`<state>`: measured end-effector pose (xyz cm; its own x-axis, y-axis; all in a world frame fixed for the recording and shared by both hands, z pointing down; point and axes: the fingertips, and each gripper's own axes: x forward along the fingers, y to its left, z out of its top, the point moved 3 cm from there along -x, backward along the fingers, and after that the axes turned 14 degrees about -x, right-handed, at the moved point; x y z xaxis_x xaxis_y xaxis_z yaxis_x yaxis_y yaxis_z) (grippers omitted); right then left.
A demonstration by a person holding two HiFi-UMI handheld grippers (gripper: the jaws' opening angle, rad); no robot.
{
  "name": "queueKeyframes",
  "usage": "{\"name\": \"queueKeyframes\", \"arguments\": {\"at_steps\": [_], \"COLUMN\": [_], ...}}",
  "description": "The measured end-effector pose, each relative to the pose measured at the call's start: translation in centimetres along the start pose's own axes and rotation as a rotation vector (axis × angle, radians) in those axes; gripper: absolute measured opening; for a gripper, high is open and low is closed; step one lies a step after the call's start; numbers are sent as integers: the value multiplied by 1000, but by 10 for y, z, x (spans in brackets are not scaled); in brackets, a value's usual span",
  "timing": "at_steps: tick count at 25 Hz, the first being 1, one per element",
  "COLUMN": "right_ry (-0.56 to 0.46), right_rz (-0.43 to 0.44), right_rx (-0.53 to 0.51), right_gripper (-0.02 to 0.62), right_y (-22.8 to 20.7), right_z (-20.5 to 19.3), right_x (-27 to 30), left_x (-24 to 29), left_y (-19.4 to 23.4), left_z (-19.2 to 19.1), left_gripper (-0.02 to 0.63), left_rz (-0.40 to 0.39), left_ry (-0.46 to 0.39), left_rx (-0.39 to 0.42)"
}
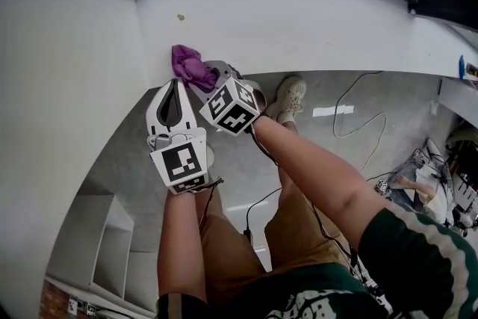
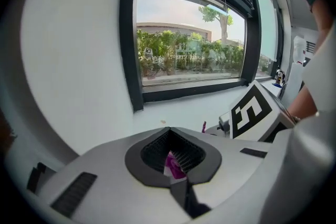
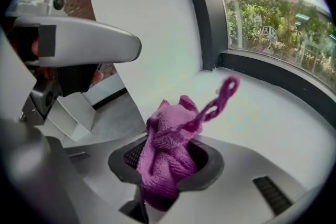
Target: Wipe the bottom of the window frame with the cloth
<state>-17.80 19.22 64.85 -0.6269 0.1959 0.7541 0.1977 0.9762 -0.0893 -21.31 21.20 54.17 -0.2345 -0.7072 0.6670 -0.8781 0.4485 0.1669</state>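
- Purple knitted cloth (image 3: 167, 162) was seen closest to the lens in the right gripper view. It was bunched into a wad and clamped between the jaws of the right hand-held gripper (image 3: 165, 178).
- A thin loop (image 3: 227, 87) of the same fabric was seen dangling free beyond the wad.
- In the head view the wad was held over the near edge of the white sill (image 1: 299, 19). It was apart from the dark bottom rail of the window frame (image 3: 273, 73), so wiping was judged not yet begun.
- Just beside it, the left hand-held gripper (image 1: 177, 90) was held with its jaws brought together on nothing.
- A scrap of purple was glimpsed through the hollow between the left jaws. It was judged to be the cloth lying beyond them, not anything pinched.
- The cloth was judged light, soft and limp, likely to fold under pressure and unlikely to be damaged.
- A pinch across the bunched middle, as shown, was judged the sound hold, with enough fabric left ahead of the jaws to be pressed along the rail.
- The free loop was judged liable to snag or drag, and a shallow pinch was thought likely to let the wad be pulled out once it was rubbed against the frame.
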Motion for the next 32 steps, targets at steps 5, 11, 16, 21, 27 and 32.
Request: {"name": "queueKeyframes", "arguments": {"at_steps": [5,11,16,21,27,32], "right_ry": [-25,-33,-36,-40,-49,-60], "right_rz": [44,62,65,15,-43,-94], "right_rx": [-31,-55,-47,-49,-32,-36], "right_gripper": [130,130,130,130,130,130], "right_y": [18,26,25,5,-45,-87], "right_z": [27,37,39,46,60,72], "right_x": [22,31,33,33,38,41], "left_x": [-13,-20,-17,-12,2,17], "left_y": [22,35,42,44,42,37], "left_z": [-3,-4,-4,0,11,24], "left_gripper": [6,6,6,6,6,6], "left_rz": [32,59,70,76,70,60], "left_ry": [5,2,1,-8,-18,-25], "left_rx": [-7,-41,-67,-80,-91,-102]}}
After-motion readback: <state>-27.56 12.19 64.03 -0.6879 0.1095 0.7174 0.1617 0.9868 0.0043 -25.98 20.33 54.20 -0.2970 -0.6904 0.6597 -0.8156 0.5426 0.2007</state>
